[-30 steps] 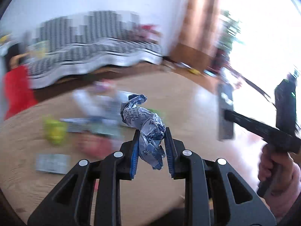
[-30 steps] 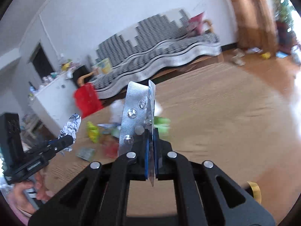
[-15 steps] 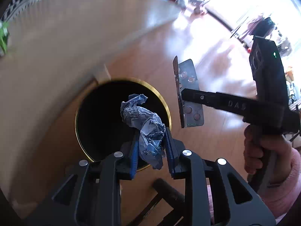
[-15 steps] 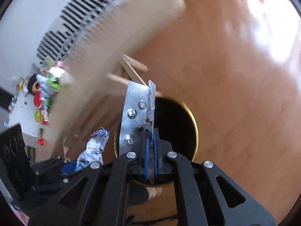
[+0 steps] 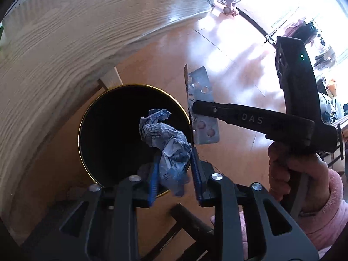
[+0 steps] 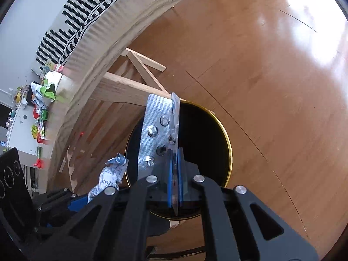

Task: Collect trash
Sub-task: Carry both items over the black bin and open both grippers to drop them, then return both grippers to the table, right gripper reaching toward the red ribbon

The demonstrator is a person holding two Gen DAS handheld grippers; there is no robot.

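Note:
A black bin with a gold rim (image 5: 81,117) stands on the floor beside the table. My left gripper (image 5: 174,174) hangs over its near edge with its jaws opening. A crumpled blue-and-white wrapper (image 5: 165,139) sits loosely between the pads, leaning on the right one. My right gripper (image 6: 174,169) is shut on silver blister packs (image 6: 152,126) held upright over the bin's rim (image 6: 228,148). In the left wrist view the right gripper (image 5: 193,108) and its blister packs (image 5: 204,91) hang just right of the bin. The wrapper (image 6: 111,174) also shows at the lower left of the right wrist view.
The light wooden table (image 5: 65,32) overhangs the bin on the left, its legs (image 6: 130,87) close behind it. More trash (image 6: 45,91) lies on the tabletop. A hand in a pink sleeve (image 5: 293,174) holds the right gripper. Bare wooden floor (image 6: 271,87) stretches to the right.
Both grippers came off the tabletop and sank to the floor bin. In the last half second the left jaws have spread and the wrapper sits looser between them.

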